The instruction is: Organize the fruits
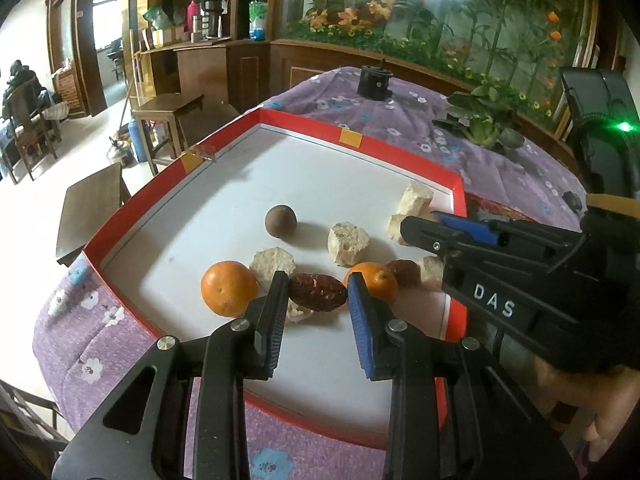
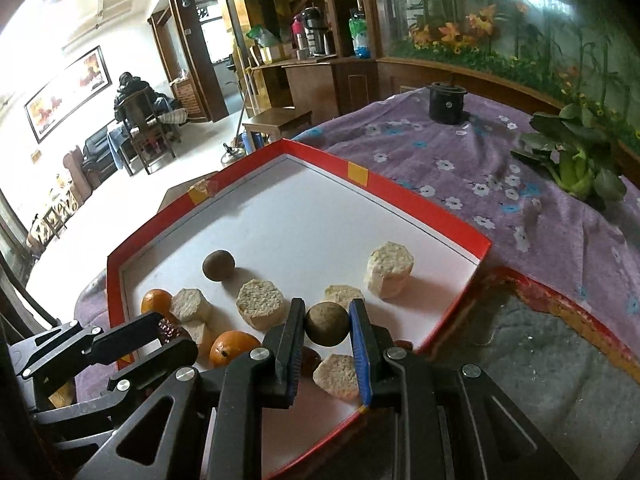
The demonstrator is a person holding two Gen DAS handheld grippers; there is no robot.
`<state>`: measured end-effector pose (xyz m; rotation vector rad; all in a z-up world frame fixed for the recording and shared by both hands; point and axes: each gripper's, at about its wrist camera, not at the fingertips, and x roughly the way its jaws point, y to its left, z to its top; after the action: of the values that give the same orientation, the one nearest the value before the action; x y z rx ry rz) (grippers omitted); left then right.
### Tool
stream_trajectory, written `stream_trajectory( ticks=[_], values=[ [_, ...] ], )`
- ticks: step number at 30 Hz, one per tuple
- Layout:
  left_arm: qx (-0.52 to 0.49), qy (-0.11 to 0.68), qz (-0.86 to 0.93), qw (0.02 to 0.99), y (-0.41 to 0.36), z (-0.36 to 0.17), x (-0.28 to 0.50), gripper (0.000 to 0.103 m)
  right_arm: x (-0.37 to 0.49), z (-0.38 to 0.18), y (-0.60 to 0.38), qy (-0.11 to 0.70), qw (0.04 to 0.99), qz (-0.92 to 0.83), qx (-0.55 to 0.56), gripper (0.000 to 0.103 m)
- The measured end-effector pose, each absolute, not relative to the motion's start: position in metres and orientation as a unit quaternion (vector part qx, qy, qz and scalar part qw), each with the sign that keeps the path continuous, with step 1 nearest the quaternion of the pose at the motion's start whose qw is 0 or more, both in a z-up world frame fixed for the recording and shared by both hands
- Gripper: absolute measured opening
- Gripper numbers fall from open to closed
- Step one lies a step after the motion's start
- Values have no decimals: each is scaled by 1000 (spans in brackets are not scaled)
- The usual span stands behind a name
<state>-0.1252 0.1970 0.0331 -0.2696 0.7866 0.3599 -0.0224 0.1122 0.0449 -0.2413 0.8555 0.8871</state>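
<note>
A red-rimmed white tray (image 1: 352, 138) (image 2: 358, 174) lies on a purple flowered cloth. It holds two oranges (image 1: 229, 288) (image 1: 374, 280), a brown round fruit (image 1: 281, 221) (image 2: 218, 265), dark red dates and several pale chunks (image 1: 347, 243) (image 2: 390, 269). My left gripper (image 1: 318, 292) is shut on a dark red date (image 1: 318, 293); in the right wrist view (image 2: 170, 330) it shows at the tray's left. My right gripper (image 2: 326, 322) is shut on a second brown round fruit (image 2: 327, 323); it reaches in from the right in the left wrist view (image 1: 424, 228).
A second red-rimmed box with a grey lining (image 2: 560, 360) sits right of the tray. A leafy green vegetable (image 1: 482, 120) (image 2: 576, 160) and a black cylinder (image 1: 374, 82) (image 2: 446, 104) stand on the cloth at the back. Wooden stools (image 1: 168, 114) stand left of the table.
</note>
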Motion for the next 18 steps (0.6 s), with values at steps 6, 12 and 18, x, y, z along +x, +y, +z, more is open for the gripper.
stream_trajectory(
  ticks=[6, 12, 18],
  values=[
    [-132, 373, 184, 900, 197, 31, -126, 30, -24, 40, 119, 399, 808, 416, -119, 21],
    [-127, 367, 212, 897, 200, 30, -127, 38, -30, 39, 120, 391, 812, 416, -125, 44],
    [-119, 345, 232, 901, 199, 35, -133, 67, -31, 47, 108, 387, 820, 409, -105, 43]
  ],
)
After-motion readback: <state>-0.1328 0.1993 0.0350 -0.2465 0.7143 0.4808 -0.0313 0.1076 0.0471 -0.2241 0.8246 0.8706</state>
